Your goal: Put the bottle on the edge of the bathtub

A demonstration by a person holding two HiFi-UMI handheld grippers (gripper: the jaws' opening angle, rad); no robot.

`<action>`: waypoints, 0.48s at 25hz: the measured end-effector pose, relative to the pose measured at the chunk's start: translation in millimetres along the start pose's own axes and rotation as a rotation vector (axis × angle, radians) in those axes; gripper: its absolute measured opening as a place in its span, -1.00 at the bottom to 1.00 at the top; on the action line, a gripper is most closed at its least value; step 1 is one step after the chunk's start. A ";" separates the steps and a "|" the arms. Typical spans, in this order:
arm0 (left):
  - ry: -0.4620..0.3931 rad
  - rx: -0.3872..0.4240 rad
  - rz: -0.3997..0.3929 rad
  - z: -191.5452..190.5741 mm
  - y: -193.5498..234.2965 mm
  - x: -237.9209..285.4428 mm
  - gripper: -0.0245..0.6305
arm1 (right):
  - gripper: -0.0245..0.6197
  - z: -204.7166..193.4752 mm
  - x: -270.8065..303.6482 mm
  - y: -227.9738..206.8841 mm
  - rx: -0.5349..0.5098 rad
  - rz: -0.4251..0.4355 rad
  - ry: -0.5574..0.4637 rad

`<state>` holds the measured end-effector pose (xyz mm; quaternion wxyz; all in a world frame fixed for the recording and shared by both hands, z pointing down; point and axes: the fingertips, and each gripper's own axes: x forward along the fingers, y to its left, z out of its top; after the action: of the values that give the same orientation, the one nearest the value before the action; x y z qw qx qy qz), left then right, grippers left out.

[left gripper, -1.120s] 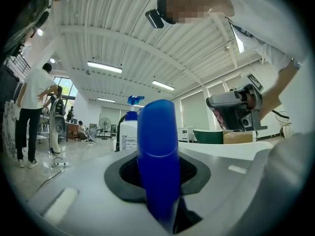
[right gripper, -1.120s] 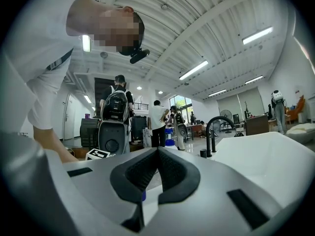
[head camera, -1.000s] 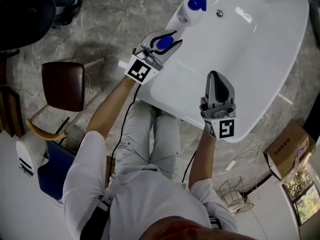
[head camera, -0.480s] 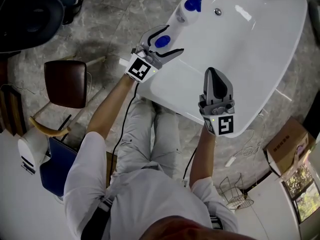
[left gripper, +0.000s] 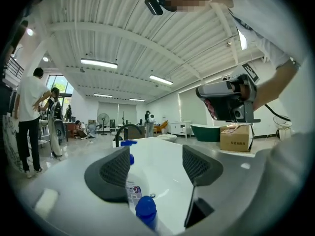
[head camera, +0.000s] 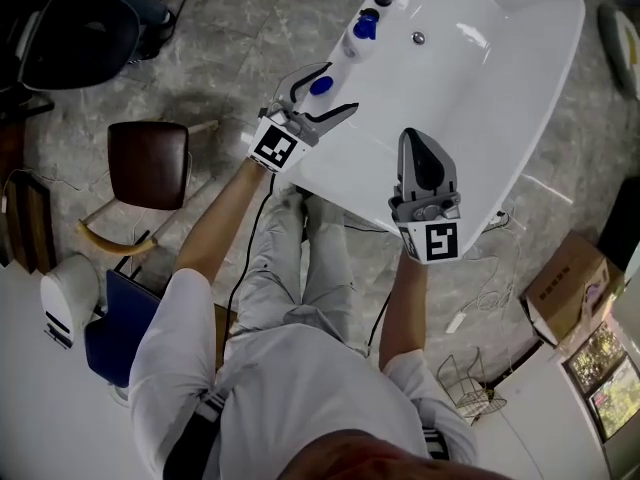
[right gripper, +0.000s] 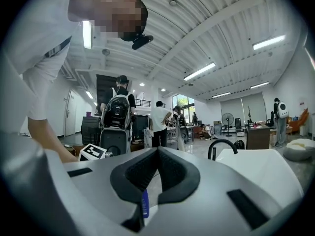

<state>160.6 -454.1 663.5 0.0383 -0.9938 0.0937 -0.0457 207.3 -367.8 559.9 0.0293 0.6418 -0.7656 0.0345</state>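
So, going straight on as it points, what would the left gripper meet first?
Probably the spray bottle further along the tub rim; the blue-capped bottle sits below the open left gripper. Height is unclear, so it might pass over.

2 bottles point(head camera: 321, 86) point(head camera: 365, 26), 1 bathtub point(head camera: 480, 88), 1 chair point(head camera: 148, 165)

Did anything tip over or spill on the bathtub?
No, nothing looks odd. The nearer blue-capped bottle and the farther blue-capped bottle both stand upright on the rim of the white bathtub, and no spill shows.
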 end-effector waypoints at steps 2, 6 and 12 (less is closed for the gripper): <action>-0.010 -0.014 0.029 22.4 1.2 -7.2 -0.06 | -0.92 18.4 -3.3 3.9 -0.009 0.012 0.003; -0.018 0.009 0.071 68.0 -2.5 -20.7 -0.35 | -0.92 52.5 -14.2 8.2 -0.018 0.016 0.010; -0.007 0.023 0.135 130.2 -12.2 -39.8 -0.85 | -0.92 101.8 -34.3 15.9 -0.034 0.034 0.003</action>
<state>136.7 -425.8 531.9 0.0531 -0.9849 0.1599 -0.0407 197.6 -340.6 455.2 0.0409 0.6279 -0.7769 0.0229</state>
